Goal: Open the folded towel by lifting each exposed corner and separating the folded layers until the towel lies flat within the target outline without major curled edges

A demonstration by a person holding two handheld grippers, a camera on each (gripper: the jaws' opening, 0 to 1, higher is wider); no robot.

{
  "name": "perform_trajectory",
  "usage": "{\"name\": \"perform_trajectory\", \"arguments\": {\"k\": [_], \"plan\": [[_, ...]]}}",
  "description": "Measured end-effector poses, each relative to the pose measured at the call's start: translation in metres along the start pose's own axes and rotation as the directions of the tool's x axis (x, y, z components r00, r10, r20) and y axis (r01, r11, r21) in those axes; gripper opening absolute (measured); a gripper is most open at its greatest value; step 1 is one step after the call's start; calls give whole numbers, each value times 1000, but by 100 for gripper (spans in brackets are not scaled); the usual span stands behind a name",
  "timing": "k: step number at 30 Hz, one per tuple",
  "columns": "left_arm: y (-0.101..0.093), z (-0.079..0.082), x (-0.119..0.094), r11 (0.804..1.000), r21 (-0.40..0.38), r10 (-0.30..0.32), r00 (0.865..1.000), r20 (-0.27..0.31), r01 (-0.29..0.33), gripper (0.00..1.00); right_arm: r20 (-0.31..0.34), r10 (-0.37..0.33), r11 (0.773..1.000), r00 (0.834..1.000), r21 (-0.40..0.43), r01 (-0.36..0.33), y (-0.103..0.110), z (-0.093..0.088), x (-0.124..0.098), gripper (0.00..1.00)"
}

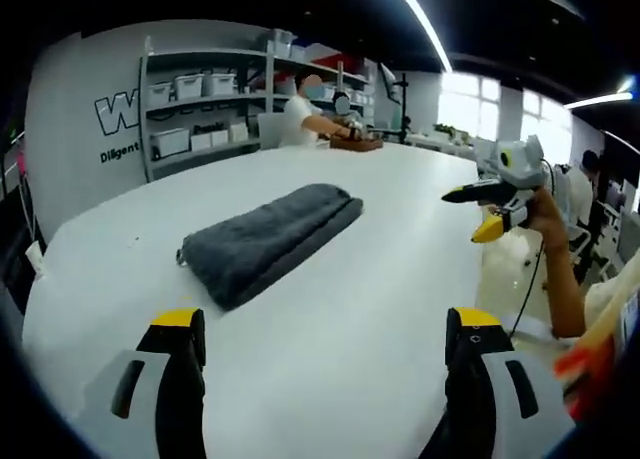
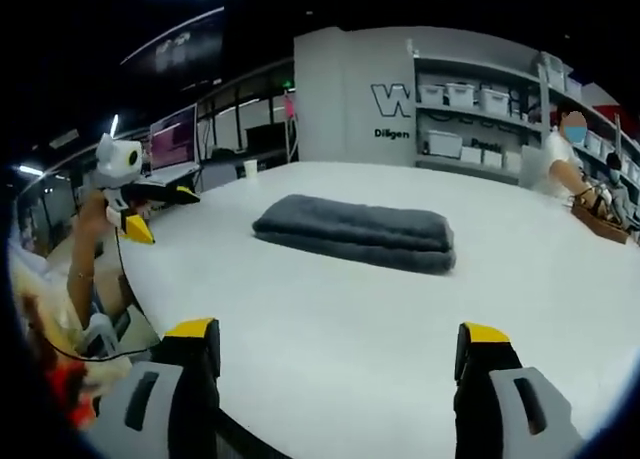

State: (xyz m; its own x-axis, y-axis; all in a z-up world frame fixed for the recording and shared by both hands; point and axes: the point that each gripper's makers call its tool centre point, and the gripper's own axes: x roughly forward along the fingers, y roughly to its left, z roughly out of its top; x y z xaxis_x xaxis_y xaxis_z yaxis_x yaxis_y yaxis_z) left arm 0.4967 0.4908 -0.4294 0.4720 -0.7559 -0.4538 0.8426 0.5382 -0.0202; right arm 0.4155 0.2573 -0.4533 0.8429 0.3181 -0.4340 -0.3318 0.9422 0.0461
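I hold both grippers spread and empty short of the folded grey towel [image 1: 270,241] on the white table [image 1: 380,309]: left gripper [image 1: 325,379] faces its short end, right gripper [image 2: 340,379] its long side.

White table [image 1: 380,309] stretches wide, grey shelving [image 1: 200,109] with storage bins against the back wall (lettering partly cut off), a person [image 1: 305,114] seated at the far edge.
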Motion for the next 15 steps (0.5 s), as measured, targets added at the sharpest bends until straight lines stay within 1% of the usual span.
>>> {"name": "perform_trajectory", "arguments": {"k": [4, 6, 8, 10, 13, 15], "plan": [[7, 18, 16, 1000, -13, 18, 999, 38, -18, 98, 18, 27, 1000, 999, -7, -26, 7, 5, 0, 99], [8, 25, 25, 1000, -16, 20, 998, 52, -20, 98, 5, 38, 999, 999, -23, -38, 12, 3, 0, 99], [7, 31, 33, 1000, -7, 9, 998, 65, -8, 97, 1, 38, 999, 999, -28, -38, 13, 3, 0, 99], [2, 40, 53, 1000, 11, -19, 997, 69, 18, 96, -9, 38, 999, 999, -35, -39, 13, 1, 0, 99], [-1, 40, 71, 998, 52, -33, 999, 21, 32, 95, 1, 49, 998, 999, -26, -49, 13, 3, -1, 99], [-2, 43, 82, 997, 58, -42, 999, 11, 41, 95, 3, 54, 998, 999, -26, -54, 12, 3, -2, 99]]}}
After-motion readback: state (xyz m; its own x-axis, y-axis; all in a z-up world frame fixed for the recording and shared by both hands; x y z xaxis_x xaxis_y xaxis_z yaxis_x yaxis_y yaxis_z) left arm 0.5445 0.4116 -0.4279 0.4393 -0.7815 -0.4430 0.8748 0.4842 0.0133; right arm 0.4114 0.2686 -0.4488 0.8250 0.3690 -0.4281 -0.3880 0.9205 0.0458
